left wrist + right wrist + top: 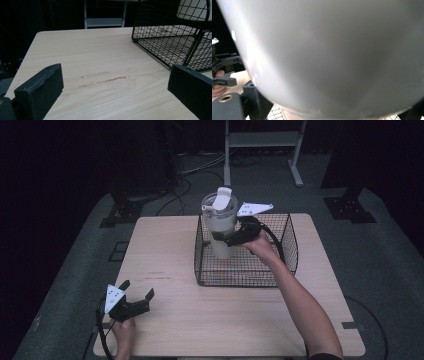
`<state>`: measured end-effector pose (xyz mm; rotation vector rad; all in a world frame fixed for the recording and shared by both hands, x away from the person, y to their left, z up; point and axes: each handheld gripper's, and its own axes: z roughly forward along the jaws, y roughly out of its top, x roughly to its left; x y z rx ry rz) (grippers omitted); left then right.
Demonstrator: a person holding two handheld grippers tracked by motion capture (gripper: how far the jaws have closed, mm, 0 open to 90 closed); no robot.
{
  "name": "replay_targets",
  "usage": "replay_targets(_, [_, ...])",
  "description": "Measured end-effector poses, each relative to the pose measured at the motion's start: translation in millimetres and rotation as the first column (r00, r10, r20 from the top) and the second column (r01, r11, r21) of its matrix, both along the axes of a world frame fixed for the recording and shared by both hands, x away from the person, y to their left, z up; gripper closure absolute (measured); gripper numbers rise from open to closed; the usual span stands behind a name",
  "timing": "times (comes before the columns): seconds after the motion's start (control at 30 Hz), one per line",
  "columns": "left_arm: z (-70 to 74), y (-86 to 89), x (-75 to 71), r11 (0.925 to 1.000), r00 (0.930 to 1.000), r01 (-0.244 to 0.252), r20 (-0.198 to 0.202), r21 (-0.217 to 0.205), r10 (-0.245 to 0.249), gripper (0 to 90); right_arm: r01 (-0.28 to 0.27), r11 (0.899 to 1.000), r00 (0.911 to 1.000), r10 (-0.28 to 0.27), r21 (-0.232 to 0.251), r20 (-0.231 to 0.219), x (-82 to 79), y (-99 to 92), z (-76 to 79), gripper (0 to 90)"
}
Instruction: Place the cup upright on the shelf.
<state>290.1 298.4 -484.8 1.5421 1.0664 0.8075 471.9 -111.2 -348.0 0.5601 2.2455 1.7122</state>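
Right tongs (222, 238) gripping tumbler (220, 222) in wire basket (287, 257), left tongs (136, 290) spread

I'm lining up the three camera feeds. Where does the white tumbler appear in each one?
High view: the white tumbler stands upright in the wire basket, upper centre, clamped by the right gripper.
Left gripper view: a bit of its pale wall shows behind the mesh, top right.
Right gripper view: its wall looms close.
Shared landmark: the basket.
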Motion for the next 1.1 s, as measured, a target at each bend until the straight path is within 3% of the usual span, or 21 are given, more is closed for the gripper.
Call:
replay_targets(0.37, [0.0,0.1,0.2,1.0000,1.0000,0.003,0.002,-0.001,-0.003,0.0,0.008,1.000,0.9991,-0.008,-0.005,-0.041,19.8,5.0,-26.0,8.4])
replay_targets(0.73, [-0.2,0.3,-0.1,1.0000,1.0000,0.003,0.005,-0.005,-0.003,0.0,0.001,0.998,0.9971,-0.006,-0.059,-0.076,29.4,12.8,-46.3,8.3])
replay_targets(0.87, [-0.3,0.1,-0.3,0.9999,1.0000,0.004,0.004,-0.010,-0.003,0.0,-0.009,0.995,0.9953,-0.001,-0.100,-0.097,33.3,12.9,-53.2,8.3])
replay_targets(1.1, [-0.2,0.5,-0.3,1.0000,1.0000,0.004,0.003,-0.005,-0.004,0.0,-0.026,0.994,0.9912,0.012,-0.106,-0.132,37.2,12.1,-60.8,8.3])
